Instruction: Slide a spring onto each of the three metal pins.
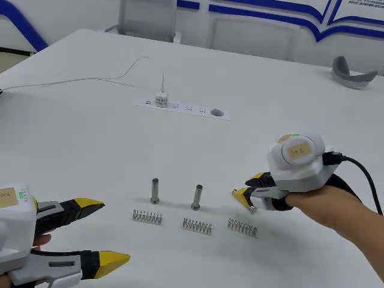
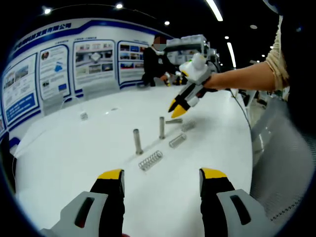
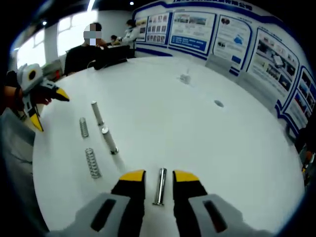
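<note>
Springs (image 1: pixel 197 225) lying beside pins (image 1: pixel 196 197), right gripper (image 3: pixel 159 176) parted around third pin (image 3: pixel 159 190), left gripper (image 2: pixel 162 173) open

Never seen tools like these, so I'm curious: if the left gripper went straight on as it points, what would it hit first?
Probably the nearest spring, lying flat ahead of the open left gripper; an upright pin stands just beyond it. Depth is hard to judge.

I've got a wide white table (image 1: pixel 78 138) under everything. At the far side lies a white strip (image 1: pixel 183 109) with a small white block (image 1: pixel 161 96) on it, a thin spike standing up from that. A thin cable (image 1: pixel 78 79) trails off left. A grey curved piece (image 1: pixel 354 75) rests at the far right. There's a chair (image 1: pixel 147 21) behind the table, posters (image 2: pixel 94 57) on the wall, and a person (image 3: pixel 86 52) seated beyond.
</note>
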